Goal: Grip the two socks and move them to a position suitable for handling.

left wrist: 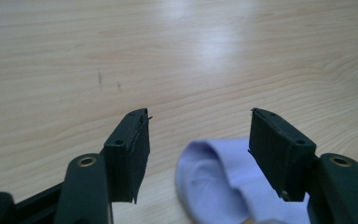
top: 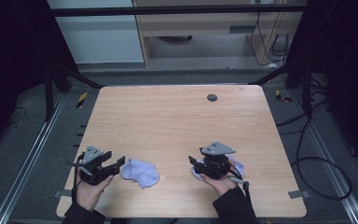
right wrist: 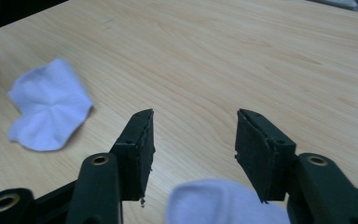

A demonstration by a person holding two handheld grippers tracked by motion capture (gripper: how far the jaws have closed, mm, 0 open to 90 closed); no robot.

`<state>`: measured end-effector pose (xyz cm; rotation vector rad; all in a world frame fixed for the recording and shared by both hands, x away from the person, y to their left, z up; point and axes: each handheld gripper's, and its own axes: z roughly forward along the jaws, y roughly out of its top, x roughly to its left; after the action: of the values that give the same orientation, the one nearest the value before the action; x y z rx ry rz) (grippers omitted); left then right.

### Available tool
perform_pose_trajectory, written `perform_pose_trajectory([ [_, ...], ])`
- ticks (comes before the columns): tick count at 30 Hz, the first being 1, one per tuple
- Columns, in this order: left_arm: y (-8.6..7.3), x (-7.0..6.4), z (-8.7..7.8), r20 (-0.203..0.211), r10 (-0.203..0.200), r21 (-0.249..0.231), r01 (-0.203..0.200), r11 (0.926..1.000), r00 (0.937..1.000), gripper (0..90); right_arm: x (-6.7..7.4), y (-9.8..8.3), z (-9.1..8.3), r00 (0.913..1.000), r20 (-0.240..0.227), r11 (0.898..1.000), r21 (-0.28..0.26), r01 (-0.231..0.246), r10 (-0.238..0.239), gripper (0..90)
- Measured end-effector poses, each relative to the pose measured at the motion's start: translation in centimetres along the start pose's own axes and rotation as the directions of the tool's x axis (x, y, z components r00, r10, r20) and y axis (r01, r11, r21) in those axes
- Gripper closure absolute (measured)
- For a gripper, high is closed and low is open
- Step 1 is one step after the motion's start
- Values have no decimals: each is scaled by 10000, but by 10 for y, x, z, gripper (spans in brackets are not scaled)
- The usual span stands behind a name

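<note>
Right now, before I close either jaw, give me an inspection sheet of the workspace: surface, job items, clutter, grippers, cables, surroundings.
Surface: light wooden table, bare across the middle and far part, with a round dark grommet near the far edge.
Job's things: two pale lilac socks near the front edge; left sock crumpled beside the left hand-held gripper, right sock partly under the right one.
Clutter: nothing seen.
Grippers: left hand-held gripper open, jaws at the left sock's edge; right hand-held gripper open above the right sock.
Cables: black cables loop on the floor to the right.
Surroundings: dark frame posts, floor rails, a cabinet behind the table.
</note>
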<state>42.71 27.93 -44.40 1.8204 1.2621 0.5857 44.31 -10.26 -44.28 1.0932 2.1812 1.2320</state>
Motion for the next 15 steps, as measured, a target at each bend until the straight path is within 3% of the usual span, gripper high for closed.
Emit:
perform_pose_trajectory([
  [7,-16,11,0,-274,-22,500,35,9987,9996,396,28,9,17,9968,-704,9991,153,394,-382,522],
  [15,-26,11,10,-249,45,1161,-16,9932,9997,455,66,13,41,9844,-1530,9943,487,950,-866,552],
])
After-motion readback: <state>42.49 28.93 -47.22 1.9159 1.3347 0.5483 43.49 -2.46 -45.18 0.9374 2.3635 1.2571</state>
